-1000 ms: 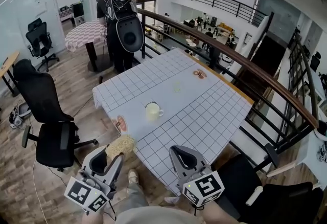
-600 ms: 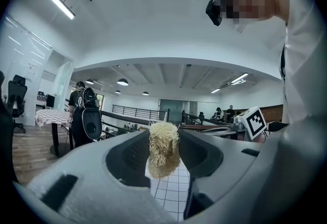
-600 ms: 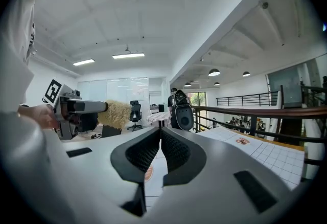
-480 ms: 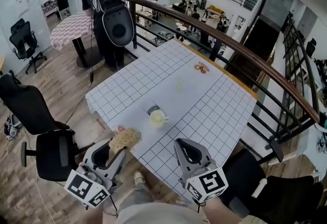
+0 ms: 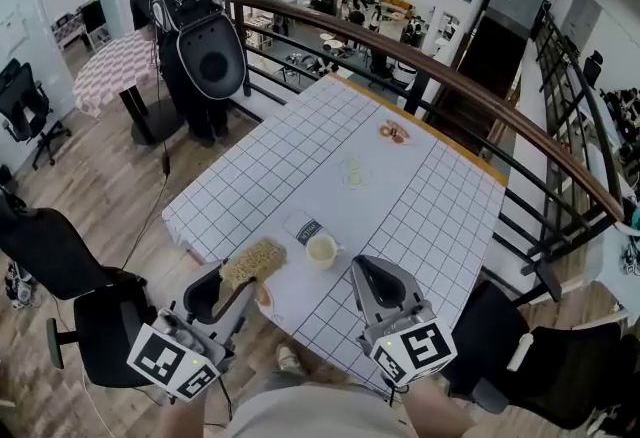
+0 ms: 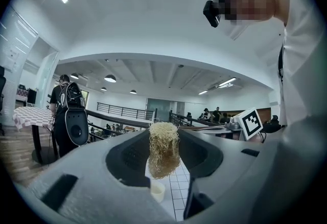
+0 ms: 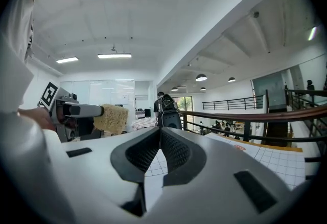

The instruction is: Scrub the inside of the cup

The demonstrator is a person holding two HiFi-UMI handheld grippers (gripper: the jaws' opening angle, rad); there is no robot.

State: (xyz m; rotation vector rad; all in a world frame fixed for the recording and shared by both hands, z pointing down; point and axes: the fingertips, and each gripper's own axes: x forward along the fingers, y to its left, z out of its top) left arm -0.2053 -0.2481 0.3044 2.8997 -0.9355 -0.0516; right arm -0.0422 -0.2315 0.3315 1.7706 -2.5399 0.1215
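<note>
A cream cup [image 5: 322, 249] stands upright on the white grid tablecloth [image 5: 420, 216], near the table's front edge. My left gripper [image 5: 238, 281] is shut on a yellowish fibrous scrubber [image 5: 252, 257], which sticks out just left of the cup and a little above the table. In the left gripper view the scrubber [image 6: 163, 149] stands between the jaws, with the cup [image 6: 157, 191] below it. My right gripper [image 5: 364, 266] is shut and empty, just right of the cup. In the right gripper view, my right gripper [image 7: 160, 133] shows closed jaws, and the scrubber [image 7: 111, 118] is at left.
A small dark-printed card [image 5: 303, 226] lies beside the cup. A clear item [image 5: 352, 171] and a small brown item [image 5: 392, 132] sit farther back. A person with a backpack [image 5: 190, 36] stands beyond the table. A railing [image 5: 450, 96] runs along the right; a black chair [image 5: 60, 256] is left.
The view has come closer to the table. Both grippers have moved forward over its front edge, and the scrubber is now next to the cup.
</note>
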